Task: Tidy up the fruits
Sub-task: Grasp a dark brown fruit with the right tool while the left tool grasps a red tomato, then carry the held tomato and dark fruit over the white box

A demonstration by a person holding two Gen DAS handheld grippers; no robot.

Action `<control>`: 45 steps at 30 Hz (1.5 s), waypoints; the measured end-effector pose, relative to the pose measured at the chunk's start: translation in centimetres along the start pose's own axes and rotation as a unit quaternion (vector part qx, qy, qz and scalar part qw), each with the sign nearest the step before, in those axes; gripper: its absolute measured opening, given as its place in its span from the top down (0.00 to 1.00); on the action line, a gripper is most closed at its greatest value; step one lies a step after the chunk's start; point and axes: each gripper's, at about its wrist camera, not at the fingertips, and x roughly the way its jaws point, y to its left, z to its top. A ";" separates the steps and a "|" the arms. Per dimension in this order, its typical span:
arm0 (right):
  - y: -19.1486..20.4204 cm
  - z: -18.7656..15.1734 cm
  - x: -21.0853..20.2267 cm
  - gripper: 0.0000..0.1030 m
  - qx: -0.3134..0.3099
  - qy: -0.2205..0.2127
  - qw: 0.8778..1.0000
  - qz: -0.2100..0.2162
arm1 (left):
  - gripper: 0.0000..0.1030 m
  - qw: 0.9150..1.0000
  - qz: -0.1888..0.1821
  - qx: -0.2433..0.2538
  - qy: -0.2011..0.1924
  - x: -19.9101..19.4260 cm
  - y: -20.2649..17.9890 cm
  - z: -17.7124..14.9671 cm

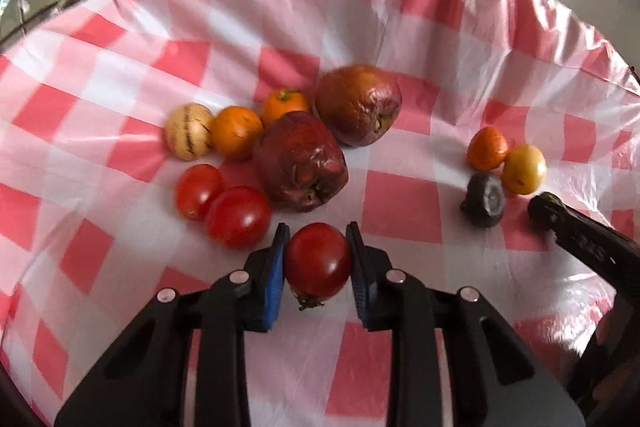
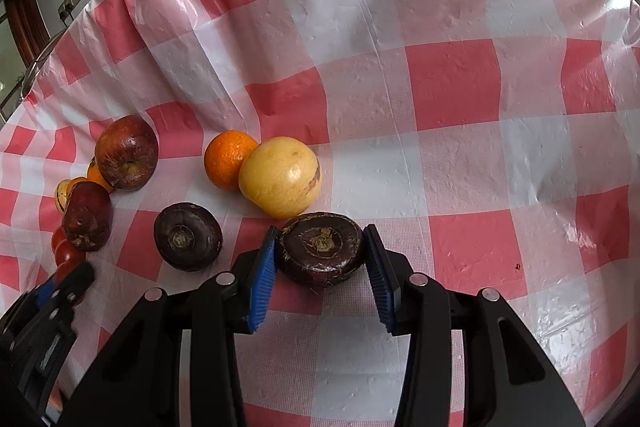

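A red tomato (image 1: pixel 318 261) is clamped between the blue pads of the left gripper (image 1: pixel 318 247), and a flat dark purple fruit (image 2: pixel 320 249) is clamped in the right gripper (image 2: pixel 320 247); both appear to rest on the checked cloth (image 2: pixel 460 87) of the desk.

The tomato could be bruised or squeezed out forward if the grip is tightened, since its skin looks smooth and soft. Just ahead and left of the left gripper two more tomatoes (image 1: pixel 238 217) lie touching, with a wrinkled dark red fruit (image 1: pixel 300 163) straight ahead; these could be knocked and set rolling by a low sweep. A yellow fruit (image 2: pixel 280 177) sits just beyond the right gripper and could be nudged.

Open cloth is seen to the right of the right gripper and behind both. The desk edge lies well beyond the fruit.
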 end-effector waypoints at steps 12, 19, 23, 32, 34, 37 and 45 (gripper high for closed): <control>0.2 0.1 0.3 0.59 -0.005 0.001 1.000 -0.006 | 0.72 0.998 -0.017 -0.023 -0.050 -5.3 -0.9 -4.1; 0.5 0.0 0.3 0.59 -0.011 0.001 1.000 -0.012 | 0.72 0.997 -0.040 -0.054 -0.041 -4.6 0.4 -4.0; 0.6 0.0 0.3 0.59 -0.012 0.001 1.000 -0.014 | 0.72 0.996 -0.041 -0.056 -0.061 -5.5 0.6 -3.8; -0.6 -0.4 -1.3 0.59 0.022 -0.022 0.998 -0.050 | 0.72 0.989 0.005 -0.085 -0.124 -11.3 3.9 -6.3; 0.4 -2.3 -3.5 0.59 0.001 -0.023 0.999 -0.042 | 0.72 0.987 0.008 -0.095 -0.127 -13.4 5.5 -8.2; 2.7 -5.7 -7.7 0.59 -0.030 -0.032 0.999 -0.023 | 0.72 0.987 0.014 -0.107 -0.120 -15.7 7.6 -10.7; 10.9 -14.8 -16.4 0.59 -0.156 -0.050 0.986 0.011 | 0.72 0.988 0.021 -0.101 -0.114 -21.7 11.4 -16.0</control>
